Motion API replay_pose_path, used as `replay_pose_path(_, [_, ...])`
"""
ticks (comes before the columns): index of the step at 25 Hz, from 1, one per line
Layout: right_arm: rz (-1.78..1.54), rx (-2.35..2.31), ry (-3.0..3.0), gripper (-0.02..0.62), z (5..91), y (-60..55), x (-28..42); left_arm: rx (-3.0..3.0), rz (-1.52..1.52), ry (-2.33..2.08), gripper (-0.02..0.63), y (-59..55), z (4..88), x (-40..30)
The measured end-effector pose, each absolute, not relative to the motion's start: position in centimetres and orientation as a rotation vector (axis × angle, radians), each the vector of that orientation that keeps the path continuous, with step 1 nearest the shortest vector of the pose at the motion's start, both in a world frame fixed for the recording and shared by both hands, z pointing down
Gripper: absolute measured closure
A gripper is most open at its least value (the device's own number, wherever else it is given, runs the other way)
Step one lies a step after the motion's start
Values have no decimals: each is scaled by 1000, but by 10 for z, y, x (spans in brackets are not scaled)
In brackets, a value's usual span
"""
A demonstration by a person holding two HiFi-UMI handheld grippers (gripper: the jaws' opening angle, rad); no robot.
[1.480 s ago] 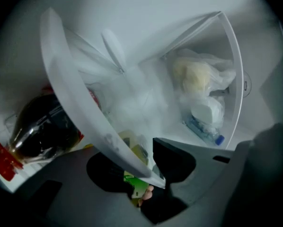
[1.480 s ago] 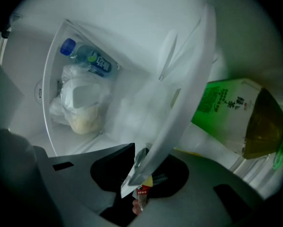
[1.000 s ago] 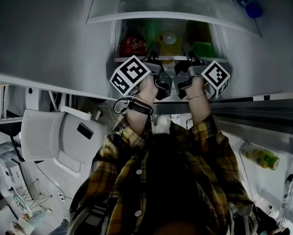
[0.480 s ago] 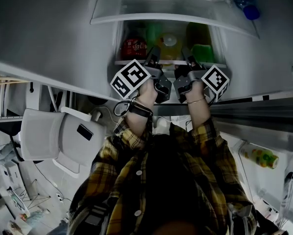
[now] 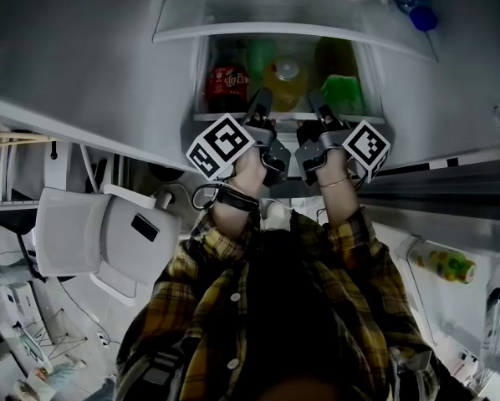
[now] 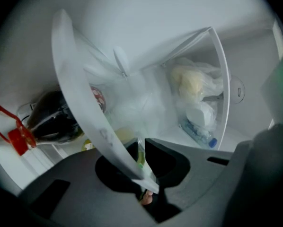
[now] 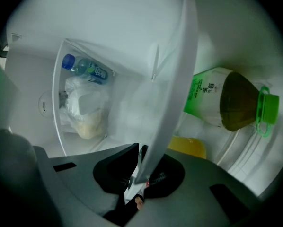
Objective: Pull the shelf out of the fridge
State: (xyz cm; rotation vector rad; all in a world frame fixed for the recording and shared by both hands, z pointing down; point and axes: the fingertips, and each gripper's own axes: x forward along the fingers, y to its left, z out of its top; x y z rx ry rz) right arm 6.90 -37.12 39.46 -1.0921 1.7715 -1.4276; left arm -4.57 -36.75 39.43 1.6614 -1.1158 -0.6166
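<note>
1. A cola bottle (image 5: pixel 227 86) (image 6: pixel 56 119) lies on its side at the left end of the shelf (image 5: pixel 288 117) (image 6: pixel 80 93) (image 7: pixel 174 89), behind its front edge, inside the open fridge (image 5: pixel 384 73).
2. The left claw (image 5: pixel 261 103) (image 6: pixel 141 151) is closed on the shelf's front edge, left of its middle; the pale strip of that edge runs between its two jaws.
3. The shelf sits in the fridge with its front edge towards the person, held level between the two claws.
4. A yellow bottle (image 5: pixel 288 80) (image 7: pixel 189 148) lies behind the middle of the front edge, between the two claws.
5. The right claw (image 5: pixel 317 103) (image 7: pixel 140 159) is closed on the same front edge, right of its middle, close beside the left one.
6. A green tea bottle (image 5: pixel 342 90) (image 7: pixel 226 100) lies on its side at the shelf's right end.
7. In both gripper views, a plastic bag (image 6: pixel 193 86) (image 7: pixel 84 108) and a water bottle (image 6: pixel 198 134) (image 7: pixel 82 66) show beyond the shelf.
</note>
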Motion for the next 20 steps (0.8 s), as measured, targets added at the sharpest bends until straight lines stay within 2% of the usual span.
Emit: replay_pose_path(20, [-1487,-1027,1739,557,395,-331,70,1661,-595,-1096,552,-327,395,-43])
